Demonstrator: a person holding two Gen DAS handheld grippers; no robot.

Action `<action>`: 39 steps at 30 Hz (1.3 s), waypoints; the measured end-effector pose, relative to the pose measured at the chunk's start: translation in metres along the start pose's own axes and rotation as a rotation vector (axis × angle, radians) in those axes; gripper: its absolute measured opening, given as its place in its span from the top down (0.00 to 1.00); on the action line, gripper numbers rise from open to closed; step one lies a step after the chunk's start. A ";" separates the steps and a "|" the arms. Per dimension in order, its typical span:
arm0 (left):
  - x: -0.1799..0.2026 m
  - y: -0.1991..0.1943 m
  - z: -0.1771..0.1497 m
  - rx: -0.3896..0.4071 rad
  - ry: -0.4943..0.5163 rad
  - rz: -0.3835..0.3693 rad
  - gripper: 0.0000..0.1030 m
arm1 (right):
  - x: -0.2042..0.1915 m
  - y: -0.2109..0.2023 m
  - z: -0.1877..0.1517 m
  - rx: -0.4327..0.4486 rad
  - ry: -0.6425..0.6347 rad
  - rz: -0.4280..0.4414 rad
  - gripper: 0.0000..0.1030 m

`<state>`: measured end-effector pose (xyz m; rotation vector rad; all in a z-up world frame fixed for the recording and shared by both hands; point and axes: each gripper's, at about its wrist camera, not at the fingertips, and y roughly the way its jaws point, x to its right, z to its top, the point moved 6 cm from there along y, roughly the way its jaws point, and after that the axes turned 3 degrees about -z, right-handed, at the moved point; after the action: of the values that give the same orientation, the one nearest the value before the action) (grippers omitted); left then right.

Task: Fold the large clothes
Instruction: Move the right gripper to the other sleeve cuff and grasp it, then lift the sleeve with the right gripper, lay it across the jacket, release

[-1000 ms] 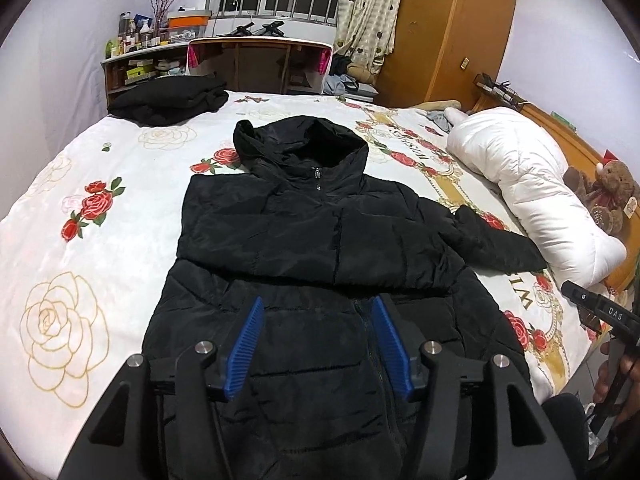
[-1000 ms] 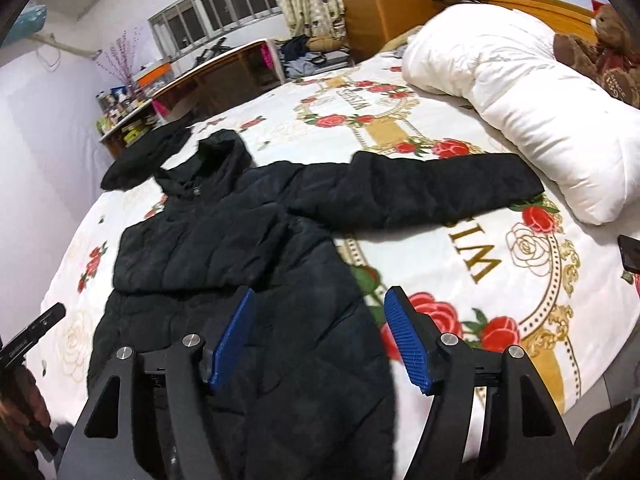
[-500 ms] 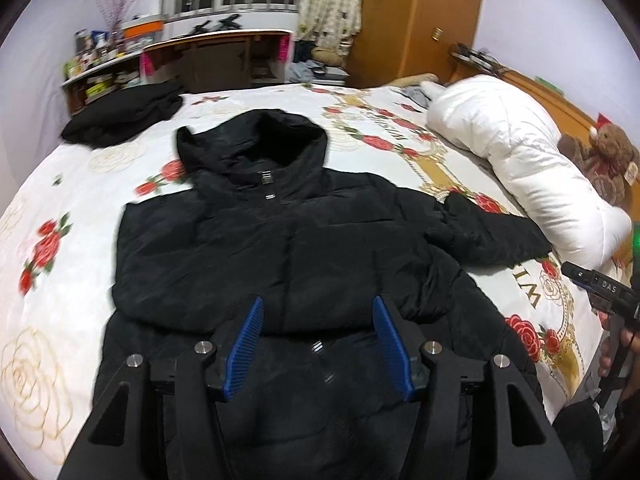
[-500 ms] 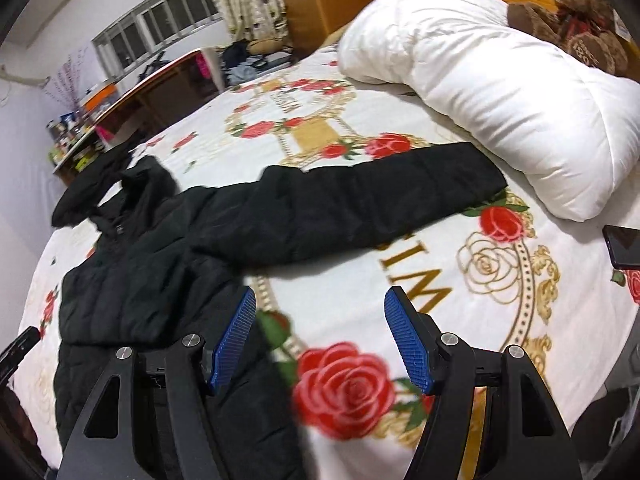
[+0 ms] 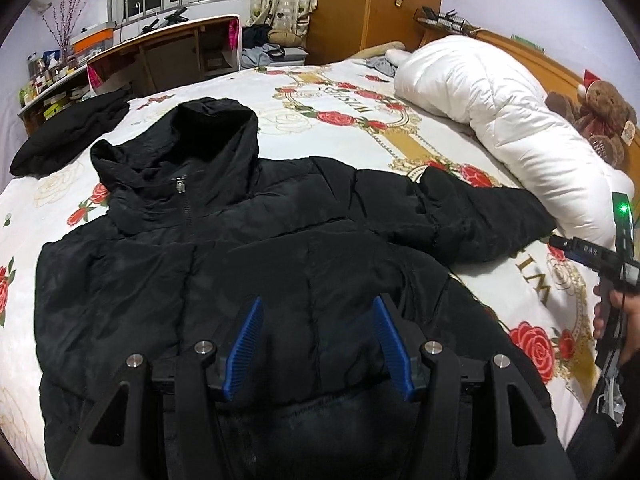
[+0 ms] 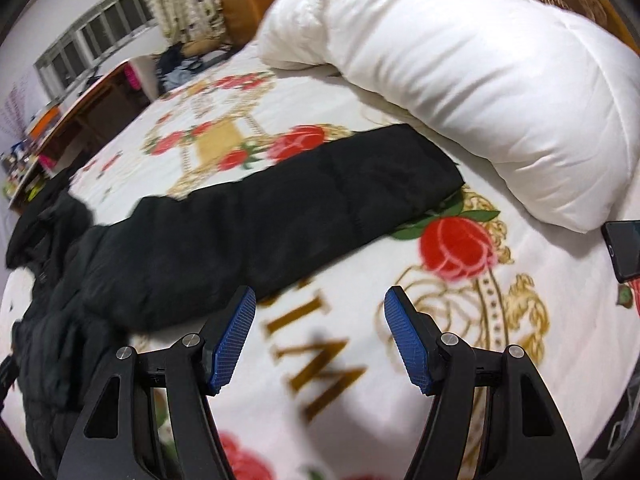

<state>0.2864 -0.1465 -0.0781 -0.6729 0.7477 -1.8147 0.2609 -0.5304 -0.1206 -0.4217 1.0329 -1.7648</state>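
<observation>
A black hooded puffer jacket [image 5: 208, 264] lies face up on the rose-print bedspread [image 5: 320, 120], hood toward the far side. One sleeve is folded across its chest; the other sleeve [image 6: 304, 196] stretches out toward the white duvet. My left gripper [image 5: 316, 340] hovers open over the jacket's lower front with nothing between its blue pads. My right gripper [image 6: 320, 336] is open above bare bedspread, just short of the outstretched sleeve [image 5: 480, 216], and holds nothing. The right gripper's body and a hand [image 5: 616, 312] show at the left wrist view's right edge.
A rolled white duvet [image 6: 460, 60] lies beyond the sleeve's cuff. A dark phone [image 6: 624, 248] rests on the bed at the right edge. A second black garment [image 5: 68, 136] sits far left. A teddy bear [image 5: 600, 116], desk [image 5: 168, 52] and wardrobe [image 5: 372, 4] line the back.
Both grippers have moved rightward and lower. The left now sits over the jacket's right half; the right left the jacket's body and came over the bedspread near the outstretched sleeve. Jaws unchanged.
</observation>
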 end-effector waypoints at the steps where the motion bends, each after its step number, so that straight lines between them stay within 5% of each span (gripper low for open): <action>1: -0.001 0.004 0.000 -0.004 0.001 0.002 0.42 | 0.006 0.009 0.004 -0.005 0.017 -0.002 0.35; 19: -0.028 0.059 0.000 -0.029 -0.042 0.041 0.42 | 0.053 0.084 0.056 0.030 0.180 -0.060 0.36; 21: -0.029 0.057 -0.001 -0.031 -0.043 0.041 0.42 | 0.053 0.084 0.060 0.029 0.202 -0.074 0.69; 22: -0.029 0.056 -0.001 -0.031 -0.045 0.040 0.42 | 0.053 0.083 0.063 0.029 0.209 -0.077 0.75; 24: -0.030 0.051 -0.002 -0.030 -0.052 0.039 0.42 | 0.051 0.076 0.067 0.038 0.202 -0.075 0.92; 31: -0.042 0.020 -0.001 -0.003 -0.089 0.040 0.42 | 0.013 0.004 0.097 0.146 0.107 0.005 0.95; 39: -0.071 -0.043 -0.003 0.065 -0.146 0.071 0.42 | -0.093 -0.104 0.116 0.270 -0.061 0.213 0.96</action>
<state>0.2815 -0.0671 -0.0554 -0.7184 0.6054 -1.6984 0.3196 -0.4863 0.0453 -0.1880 0.7538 -1.6596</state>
